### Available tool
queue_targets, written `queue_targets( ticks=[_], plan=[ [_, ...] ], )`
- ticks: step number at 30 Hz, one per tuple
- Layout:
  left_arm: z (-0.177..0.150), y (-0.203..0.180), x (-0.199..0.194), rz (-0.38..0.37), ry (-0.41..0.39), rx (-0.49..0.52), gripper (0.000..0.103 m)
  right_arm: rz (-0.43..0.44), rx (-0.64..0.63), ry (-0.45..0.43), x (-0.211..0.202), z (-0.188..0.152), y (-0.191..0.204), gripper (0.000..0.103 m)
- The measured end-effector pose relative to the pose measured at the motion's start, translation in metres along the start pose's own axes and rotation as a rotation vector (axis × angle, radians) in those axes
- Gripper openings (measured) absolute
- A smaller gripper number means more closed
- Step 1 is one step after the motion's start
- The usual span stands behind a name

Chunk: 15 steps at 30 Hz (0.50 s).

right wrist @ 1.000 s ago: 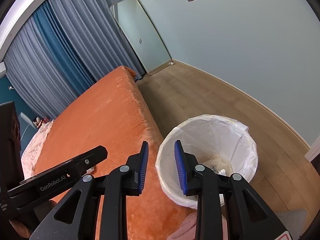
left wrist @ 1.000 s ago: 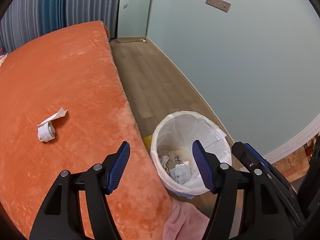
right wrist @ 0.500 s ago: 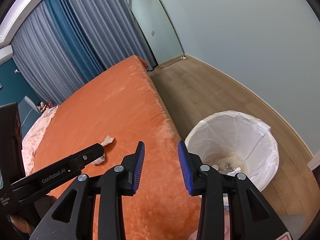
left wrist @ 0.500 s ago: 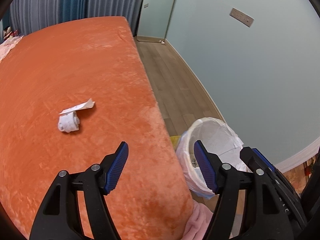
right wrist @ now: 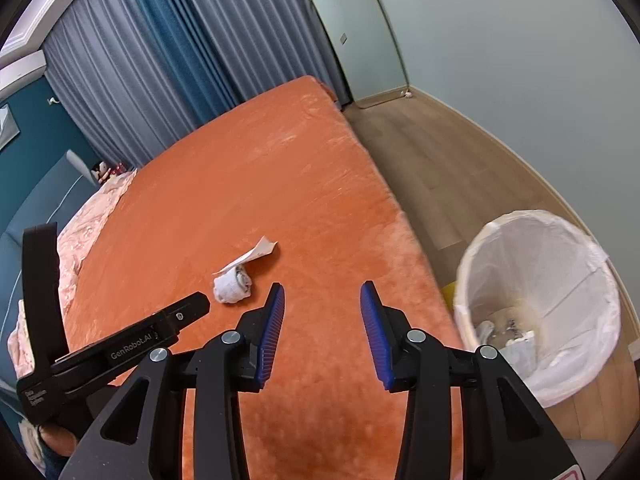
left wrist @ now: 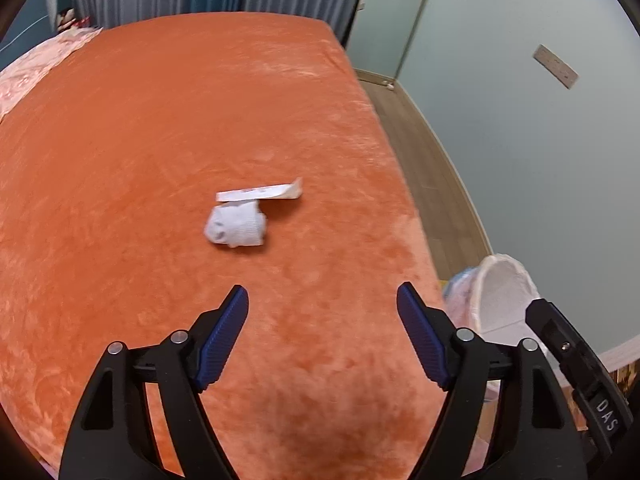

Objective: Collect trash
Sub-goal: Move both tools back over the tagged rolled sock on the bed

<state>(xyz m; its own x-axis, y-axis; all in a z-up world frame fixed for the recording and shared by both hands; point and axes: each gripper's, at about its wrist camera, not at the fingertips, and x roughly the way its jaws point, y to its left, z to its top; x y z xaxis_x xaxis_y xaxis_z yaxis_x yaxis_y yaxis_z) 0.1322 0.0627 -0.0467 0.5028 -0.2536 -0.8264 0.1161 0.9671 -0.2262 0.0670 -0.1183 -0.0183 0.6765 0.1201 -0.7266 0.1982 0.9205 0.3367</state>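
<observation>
A crumpled white wad (left wrist: 236, 226) lies on the orange bed cover (left wrist: 160, 120), with a flat white paper strip (left wrist: 260, 193) touching its far side. Both show in the right wrist view, the wad (right wrist: 232, 286) and the strip (right wrist: 256, 254). My left gripper (left wrist: 322, 304) is open and empty, above the bed just short of the wad. My right gripper (right wrist: 322, 300) is open and empty over the bed's edge, right of the wad. A white-lined trash bin (right wrist: 540, 296) with some scraps inside stands on the floor beside the bed; its rim shows in the left wrist view (left wrist: 504, 280).
Wooden floor (right wrist: 460, 168) runs between the bed and a pale wall (right wrist: 520, 60). Blue-grey curtains (right wrist: 180, 60) hang behind the bed. A pink quilt (right wrist: 88, 220) lies at the bed's far left. A mirror (right wrist: 360, 32) leans at the far corner.
Both grippers have swung left from over the bin toward the bed; the wad and strip are now closer and central. The right gripper's jaws have opened wider.
</observation>
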Motion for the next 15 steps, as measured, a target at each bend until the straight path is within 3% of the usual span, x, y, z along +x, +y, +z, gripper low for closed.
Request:
queue_targets(
  ticks=[7, 15],
  plan=[
    [0.005, 0.050, 0.029, 0.037, 0.039, -0.070, 0.074, 0.036, 0.005, 0.072, 0.047, -0.005, 0.029, 0.045],
    [0.017, 0.080, 0.071, 0.056, 0.082, -0.108, 0.074, 0.066, 0.004, 0.138, 0.102, 0.007, 0.054, 0.045]
  ],
)
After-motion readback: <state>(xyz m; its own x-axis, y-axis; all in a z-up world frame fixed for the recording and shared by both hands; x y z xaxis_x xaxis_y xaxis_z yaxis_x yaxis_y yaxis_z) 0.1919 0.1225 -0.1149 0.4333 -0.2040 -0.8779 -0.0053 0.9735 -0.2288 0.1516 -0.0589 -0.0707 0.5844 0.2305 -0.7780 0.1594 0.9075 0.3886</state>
